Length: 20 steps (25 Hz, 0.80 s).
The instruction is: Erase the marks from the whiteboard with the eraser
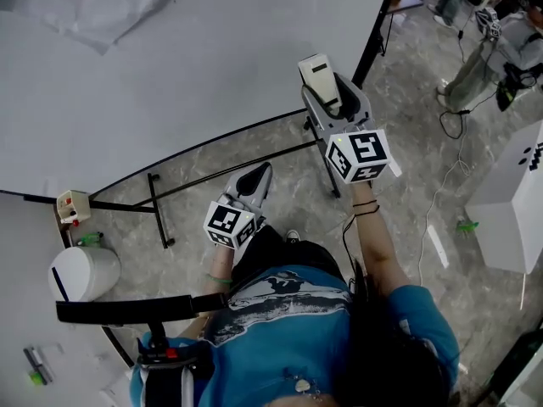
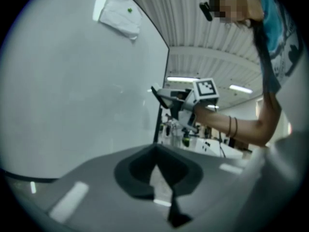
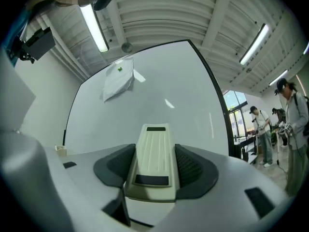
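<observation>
Person: blue shirt, standing close to the board, one gripper in each hand; dark bands on the right wrist.
Left gripper: held low, near the body, below the board's bottom edge. Fingers pressed together at the tips, nothing between them.
Right gripper: raised higher and further forward than the left, arm stretched toward the board.
Right fingers: pinching the eraser from both sides, dark ribbed pads flat against its long edges.
Eraser: cream, oblong, ridged back with a dark strip at each end. It sticks out past the fingertips and sits over the lower right part of the board. Contact with the surface: cannot tell.
Whiteboard: large, white, black-framed, on a black stand with feet on the grey floor. It fills the right gripper view and the left half of the left gripper view.
Paper sheet: white, crumpled, hanging near the board's top edge.
Left of stand: small beige box with red buttons, a white rounded container just beside it.
Far side: other people stand well apart, past the board's right edge.
</observation>
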Each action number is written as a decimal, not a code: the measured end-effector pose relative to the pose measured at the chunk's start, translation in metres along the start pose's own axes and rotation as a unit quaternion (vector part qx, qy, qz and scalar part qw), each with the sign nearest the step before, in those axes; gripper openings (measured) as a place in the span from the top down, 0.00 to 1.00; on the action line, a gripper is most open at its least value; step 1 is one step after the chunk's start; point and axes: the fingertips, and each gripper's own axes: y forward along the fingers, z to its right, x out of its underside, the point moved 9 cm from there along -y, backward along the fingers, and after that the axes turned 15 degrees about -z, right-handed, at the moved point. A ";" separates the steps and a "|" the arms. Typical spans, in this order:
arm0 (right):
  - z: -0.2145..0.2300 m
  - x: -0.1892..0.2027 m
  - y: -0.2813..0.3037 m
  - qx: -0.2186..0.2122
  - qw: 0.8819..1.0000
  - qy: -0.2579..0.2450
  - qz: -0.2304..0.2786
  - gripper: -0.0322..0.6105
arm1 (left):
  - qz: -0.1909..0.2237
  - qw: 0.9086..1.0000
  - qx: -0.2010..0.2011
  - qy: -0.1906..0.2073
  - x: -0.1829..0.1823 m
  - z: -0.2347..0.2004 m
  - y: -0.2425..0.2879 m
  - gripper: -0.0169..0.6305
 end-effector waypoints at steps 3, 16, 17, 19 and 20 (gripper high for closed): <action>0.011 -0.030 0.011 0.002 0.999 -0.027 0.036 0.54 | 0.002 1.000 0.003 0.000 -0.005 -0.005 0.004 0.97; 0.063 -0.100 0.052 0.130 0.984 -0.015 0.123 0.54 | 0.026 0.999 0.006 0.019 -0.041 -0.056 0.005 0.97; 0.062 -0.098 0.058 0.131 0.984 -0.015 0.120 0.54 | 0.026 1.000 0.004 0.016 -0.041 -0.062 0.004 0.97; 0.061 -0.096 0.065 0.131 0.985 -0.007 0.115 0.54 | 0.026 1.000 0.002 0.011 -0.040 -0.071 0.002 0.97; 0.061 -0.095 0.068 0.130 0.985 -0.001 0.114 0.54 | 0.026 1.000 0.002 0.010 -0.039 -0.073 0.001 0.97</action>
